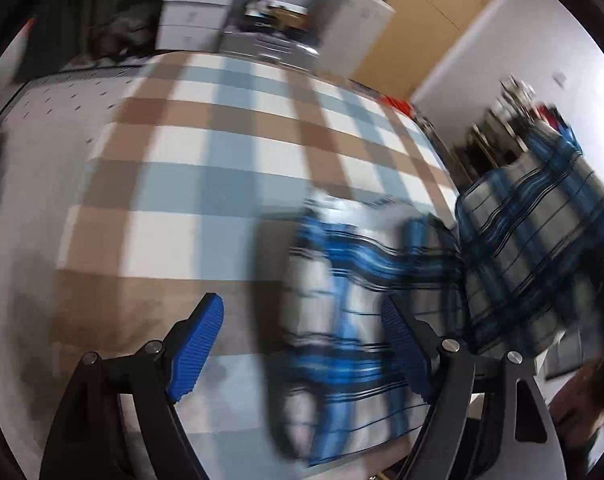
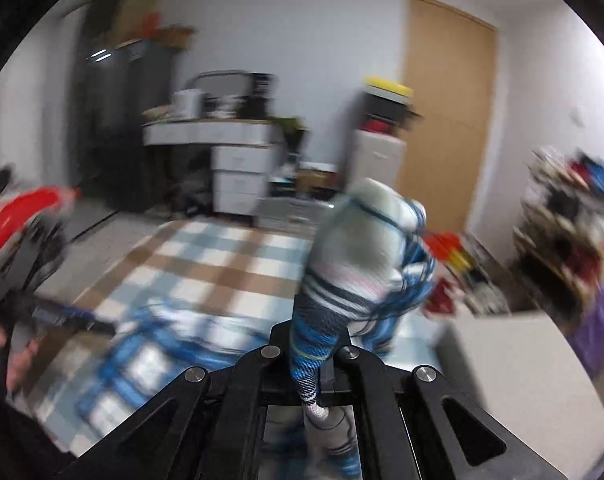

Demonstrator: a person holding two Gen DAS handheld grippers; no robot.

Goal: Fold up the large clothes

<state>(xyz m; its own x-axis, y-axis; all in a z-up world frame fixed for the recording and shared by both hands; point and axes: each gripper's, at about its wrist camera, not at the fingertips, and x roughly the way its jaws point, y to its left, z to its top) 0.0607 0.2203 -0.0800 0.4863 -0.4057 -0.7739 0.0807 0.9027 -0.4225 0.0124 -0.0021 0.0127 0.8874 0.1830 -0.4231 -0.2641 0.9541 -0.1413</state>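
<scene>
Up high, the right tongs [image 2: 314, 344] are clenched on a bunch of the blue striped cloth [image 2: 362, 248]. The left tongs [image 1: 302, 344] gape wide, holding nothing, with more cloth lying just past them on the checked bed cover [image 1: 222, 152]. A brown door [image 2: 446, 120] and white drawers [image 2: 238, 176] stand behind.
</scene>
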